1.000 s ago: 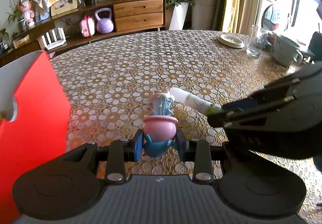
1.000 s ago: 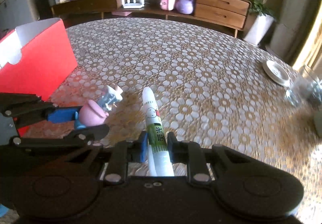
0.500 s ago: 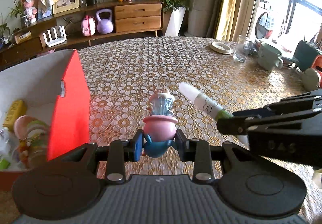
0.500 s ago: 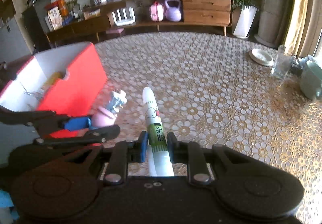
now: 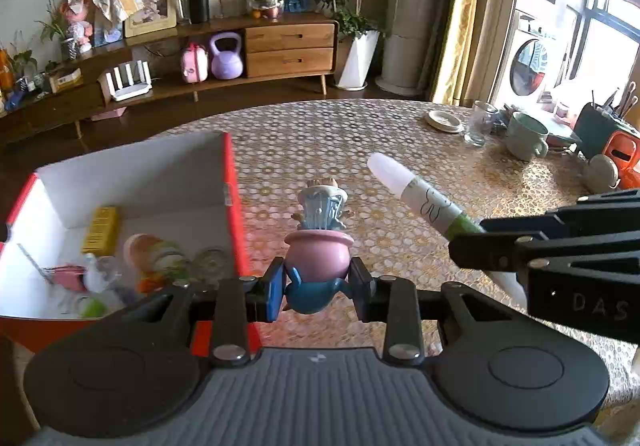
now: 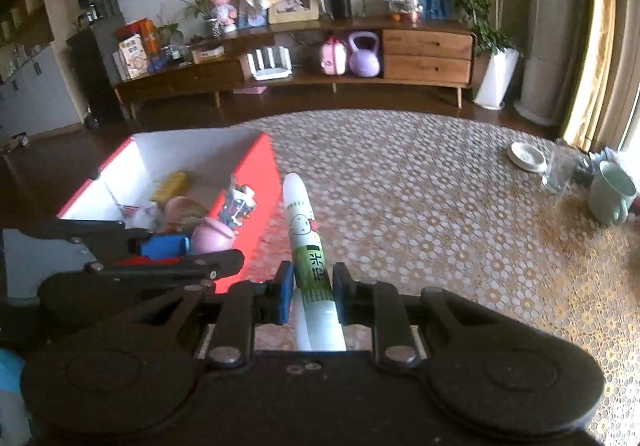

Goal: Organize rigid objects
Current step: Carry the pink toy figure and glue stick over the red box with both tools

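Left gripper (image 5: 318, 288): its blue-padded jaws stand part-way apart and pinch the blue base of a small plastic figurine (image 5: 318, 246), a pink pot-shaped body topped by a pale blue, striped crown. The figurine is held upright, clear of the table, just to the right of the red wall of an open red cardboard box with a white interior (image 5: 234, 205). In the right wrist view the same gripper (image 6: 188, 244) appears at lower left, with the figurine (image 6: 218, 226) in front of the box's red side wall (image 6: 256, 201).

Right gripper (image 6: 308, 288): jaws drawn close together, clamping the green-labelled lower part of a long white cylindrical tube with a rounded translucent cap and a cartoon face printed on it (image 6: 302, 230). The tube points forward and upward along the fingers, above the table surface. In the left wrist view this gripper (image 5: 480, 242) enters from the right, and the tube (image 5: 416, 193) slants up and to the left from it.

Both grippers tilt downward over a round table covered with a gold-and-white flower-patterned cloth (image 5: 360, 133). They sit side by side, near each other but not touching.

The box lies on the table's left part and contains a yellow packet (image 5: 100, 224) and several small mixed items whose kinds cannot be told.
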A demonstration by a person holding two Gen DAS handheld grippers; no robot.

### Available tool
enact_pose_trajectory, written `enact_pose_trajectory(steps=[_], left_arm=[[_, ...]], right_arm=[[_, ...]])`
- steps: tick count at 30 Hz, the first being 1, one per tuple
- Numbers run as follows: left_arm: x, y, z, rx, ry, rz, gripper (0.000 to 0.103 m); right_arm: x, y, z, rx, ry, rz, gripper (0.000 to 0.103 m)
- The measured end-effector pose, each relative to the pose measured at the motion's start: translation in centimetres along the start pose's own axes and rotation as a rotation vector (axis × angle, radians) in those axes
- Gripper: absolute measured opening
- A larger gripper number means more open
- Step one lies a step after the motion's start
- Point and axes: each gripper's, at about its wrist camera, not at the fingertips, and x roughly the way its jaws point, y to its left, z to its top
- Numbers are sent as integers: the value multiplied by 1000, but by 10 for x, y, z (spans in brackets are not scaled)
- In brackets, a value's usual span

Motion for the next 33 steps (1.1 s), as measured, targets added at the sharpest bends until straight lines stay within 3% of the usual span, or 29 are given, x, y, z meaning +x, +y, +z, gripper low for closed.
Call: enact_pose_trajectory(steps=[9,20,26,33], left_arm=[[-29,51,5,-10,-9,52,33],[-52,150,20,-42,-19,157,33],[-38,196,28,-70,17,205,33],[5,211,22,-52,101,220,33]], right_arm=[[3,48,18,-32,-25,38,21],[37,101,47,-86,-16,66,21],[72,119,57,-93,28,54,21],[116,131,57,-118,85,28,21]])
